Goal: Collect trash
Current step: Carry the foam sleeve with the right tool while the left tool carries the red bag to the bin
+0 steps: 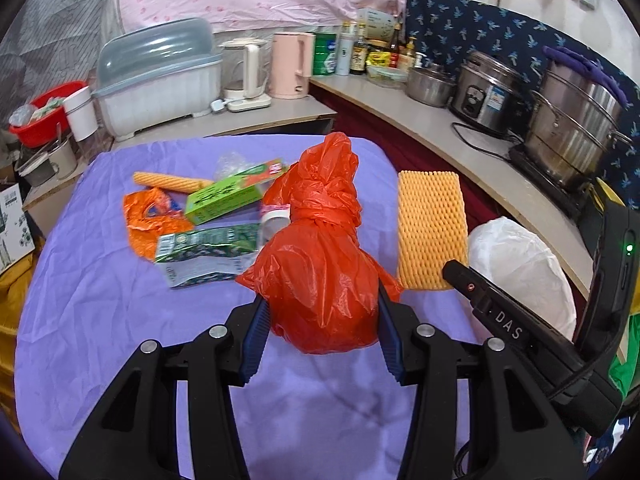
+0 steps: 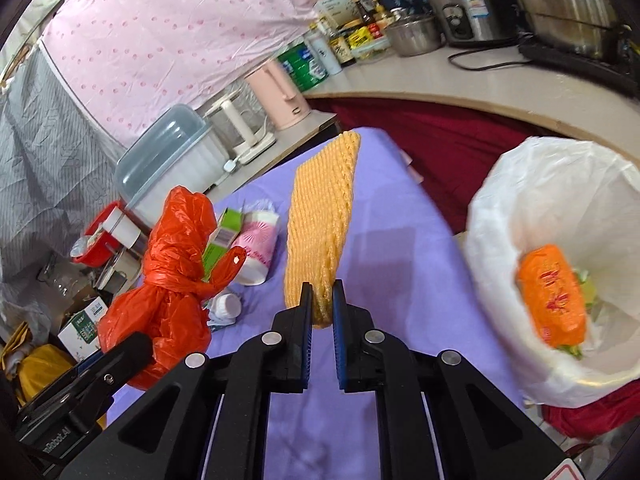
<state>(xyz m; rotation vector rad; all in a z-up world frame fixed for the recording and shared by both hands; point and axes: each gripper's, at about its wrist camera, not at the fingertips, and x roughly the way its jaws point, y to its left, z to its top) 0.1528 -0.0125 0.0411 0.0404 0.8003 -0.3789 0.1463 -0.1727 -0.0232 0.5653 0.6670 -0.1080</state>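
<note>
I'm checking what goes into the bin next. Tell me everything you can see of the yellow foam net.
The foam net is a long, flat, yellow-orange sleeve of soft mesh foam with a diamond pattern. The right gripper is shut on its near end, squashing it between the blue pads. The net juts away from the gripper over the purple cloth; whether its far end touches the cloth is unclear. The bin, lined in white, is to its right.

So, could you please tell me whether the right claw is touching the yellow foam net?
Touching: the right wrist view shows the right claw pinching the yellow foam net's lower end.
</note>
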